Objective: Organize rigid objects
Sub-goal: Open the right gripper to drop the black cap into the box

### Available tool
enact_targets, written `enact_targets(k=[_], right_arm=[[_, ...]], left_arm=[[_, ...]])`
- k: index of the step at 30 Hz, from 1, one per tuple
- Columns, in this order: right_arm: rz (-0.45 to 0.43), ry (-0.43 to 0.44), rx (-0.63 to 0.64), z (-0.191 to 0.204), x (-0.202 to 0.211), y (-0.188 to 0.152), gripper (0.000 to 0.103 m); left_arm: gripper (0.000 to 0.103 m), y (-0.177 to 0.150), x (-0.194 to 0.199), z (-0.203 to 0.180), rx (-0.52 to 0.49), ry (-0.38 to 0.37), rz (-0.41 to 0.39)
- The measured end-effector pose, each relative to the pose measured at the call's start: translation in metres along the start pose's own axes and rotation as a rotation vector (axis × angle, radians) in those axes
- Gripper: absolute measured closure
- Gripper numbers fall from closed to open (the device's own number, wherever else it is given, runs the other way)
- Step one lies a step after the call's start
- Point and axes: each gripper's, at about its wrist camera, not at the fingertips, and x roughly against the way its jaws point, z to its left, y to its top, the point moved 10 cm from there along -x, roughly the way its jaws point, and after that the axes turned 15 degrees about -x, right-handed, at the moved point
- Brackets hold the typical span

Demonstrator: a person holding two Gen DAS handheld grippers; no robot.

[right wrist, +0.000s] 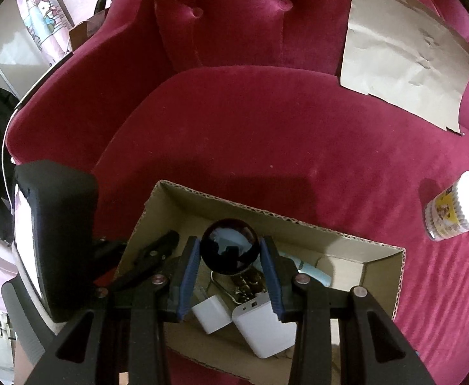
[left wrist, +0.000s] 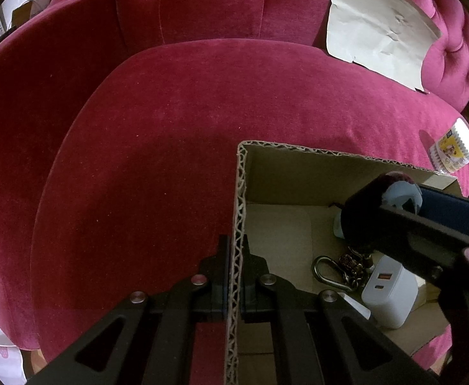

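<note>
Sitting on the seat cushion of a crimson velvet sofa (right wrist: 266, 134), an open cardboard box (left wrist: 298, 163) has wide bare cushion to its left and behind it, up to the tufted backrest; its corrugated left wall runs straight toward the left wrist camera, and the left hand-held gripper (left wrist: 234, 276) is pressed together on that wall, one finger outside, one inside, angled steeply down; to the right of the box a clear tub of cotton swabs (right wrist: 455, 208) lies on its side well apart from the box's right edge; a creased sheet of paper (right wrist: 404, 48) leans at the backrest, far off; the right hand-held gripper (right wrist: 229, 253), tilted down over the box, pinches a dark glossy ball (right wrist: 229, 245) between its blue pads, above a white charger (right wrist: 263, 330), a smaller white adapter (right wrist: 210, 316) and a metal carabiner (left wrist: 329, 272) on the box floor.
</note>
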Motion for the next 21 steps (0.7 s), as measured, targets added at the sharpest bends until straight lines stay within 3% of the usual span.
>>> enact_targets(k=[2, 9, 21], right_arm=[[-0.001, -0.003, 0.002, -0.001, 0.0, 0.0, 0.061], [-0.018, -0.073, -0.002, -0.01, 0.002, 0.004, 0.035], [-0.043, -0.167, 0.007, -0.03, 0.003, 0.011, 0.004]], left_arm=[[0.099, 0.0, 0.0, 0.0, 0.0, 0.0, 0.0], [0.099, -0.001, 0.0, -0.002, 0.007, -0.006, -0.001], [0.099, -0.001, 0.0, 0.0, 0.017, -0.013, 0.0]])
